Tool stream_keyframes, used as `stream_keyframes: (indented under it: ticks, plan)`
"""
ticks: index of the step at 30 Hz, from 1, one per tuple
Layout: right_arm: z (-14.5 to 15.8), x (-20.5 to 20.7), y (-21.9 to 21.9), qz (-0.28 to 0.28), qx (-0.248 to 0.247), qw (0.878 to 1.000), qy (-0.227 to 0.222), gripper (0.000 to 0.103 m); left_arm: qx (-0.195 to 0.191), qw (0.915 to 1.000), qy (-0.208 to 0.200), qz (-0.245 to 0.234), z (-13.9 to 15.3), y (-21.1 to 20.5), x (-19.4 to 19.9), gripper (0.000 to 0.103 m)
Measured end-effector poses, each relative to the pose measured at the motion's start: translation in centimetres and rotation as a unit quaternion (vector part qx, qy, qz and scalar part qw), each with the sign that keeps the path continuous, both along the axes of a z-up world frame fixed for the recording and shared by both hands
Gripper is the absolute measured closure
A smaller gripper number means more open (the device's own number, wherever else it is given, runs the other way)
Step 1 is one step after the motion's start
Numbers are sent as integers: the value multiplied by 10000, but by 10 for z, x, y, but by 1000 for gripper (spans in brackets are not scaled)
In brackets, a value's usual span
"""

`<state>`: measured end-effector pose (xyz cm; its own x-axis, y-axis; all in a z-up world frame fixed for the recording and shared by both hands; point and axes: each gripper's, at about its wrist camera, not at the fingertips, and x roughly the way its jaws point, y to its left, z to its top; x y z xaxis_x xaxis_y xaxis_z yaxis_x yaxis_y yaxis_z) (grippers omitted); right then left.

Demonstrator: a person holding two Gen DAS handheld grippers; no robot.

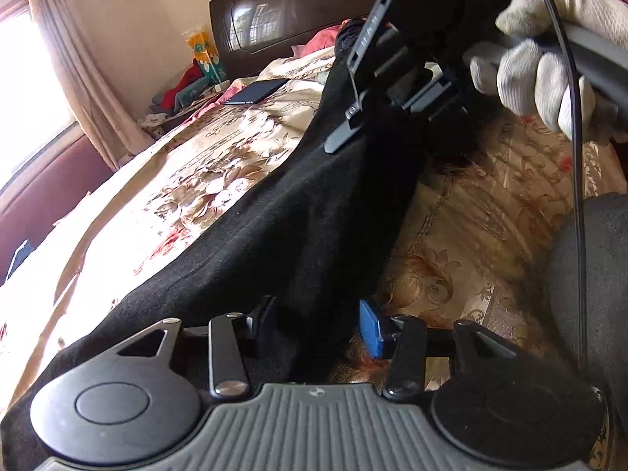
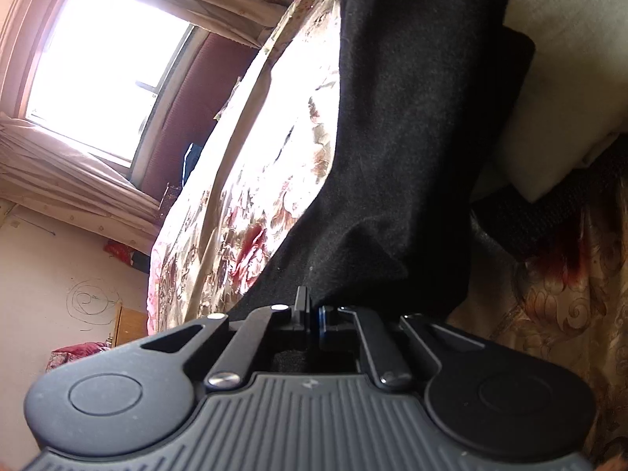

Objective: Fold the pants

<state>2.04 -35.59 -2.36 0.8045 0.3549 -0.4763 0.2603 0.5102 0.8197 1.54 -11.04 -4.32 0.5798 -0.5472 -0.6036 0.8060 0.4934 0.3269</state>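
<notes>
Readable writing: none sure. The right gripper's side bar in the left wrist view has raised letters, too blurred to read; a small logo on each gripper body, not legible. An orange-green packet (image 1: 204, 57) by the headboard (image 1: 274, 11) has print, too small to read.

Black pants (image 1: 274, 212) lie lengthwise on a floral bedspread (image 1: 188, 165), w/ one end bunched up near the cameras.

Left gripper (image 1: 320, 324): released, jaws apart, black fabric between them, but the blue pad (image 1: 372, 327) sits clear of the cloth. No earlier view to compare.

Right gripper (image 2: 311, 312): clenched on the pants, cloth pinched at the tips and rising from them. In the left wrist view it (image 1: 341, 137) is held by a hand in a white knit glove (image 1: 549, 62), a black cable (image 1: 573, 117) running past the glove, tips down in the pants fabric.

Around: a dark phone or tablet (image 1: 257, 91) flat on the bedspread near the headboard, red and pink clothes (image 1: 176, 94) piled at the bed's corner, curtains (image 2: 78, 172) and a bright window (image 2: 106, 74), a scribble on the wall (image 2: 92, 302). A white pillow (image 2: 549, 157) beside the pants on the right wrist view's right; a grey rounded shape at the left view's right edge, can't tell what.
</notes>
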Motion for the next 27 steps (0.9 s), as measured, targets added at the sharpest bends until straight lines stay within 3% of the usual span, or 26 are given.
stream_keyframes:
  ticks: [3, 6, 8, 10, 14, 18, 20, 27]
  plan:
    - [10, 0, 4, 74, -64, 9999, -30, 98, 6, 9997, -217, 71, -1, -7, -3, 42]
    - [9, 2, 1, 47, 151, 9999, 25, 98, 259, 9977, -580, 242, -9, -13, -4, 43]
    - [13, 0, 0, 31, 235, 9997, -3, 98, 312, 9975, -568, 273, -9, -13, -3, 70]
    - [19, -6, 1, 53, 202, 9998, -78, 98, 241, 9978, -479, 398, -1, -8, -1, 83]
    - [7, -8, -5, -13, 51, 9998, 172, 98, 57, 9990, -68, 427, 7, 2, 9, 84]
    - [-17, -4, -1, -74, -379, 9974, 608, 98, 283, 9993, 141, 209, -3, -2, 4, 84]
    - [-24, -6, 0, -191, -348, 9972, 632, 93, 347, 9992, 144, 131, -7, -1, 1, 84]
    - [-32, -6, -15, -637, 26, 9973, 371, 92, 266, 9994, 215, 81, -1, 0, 5, 84]
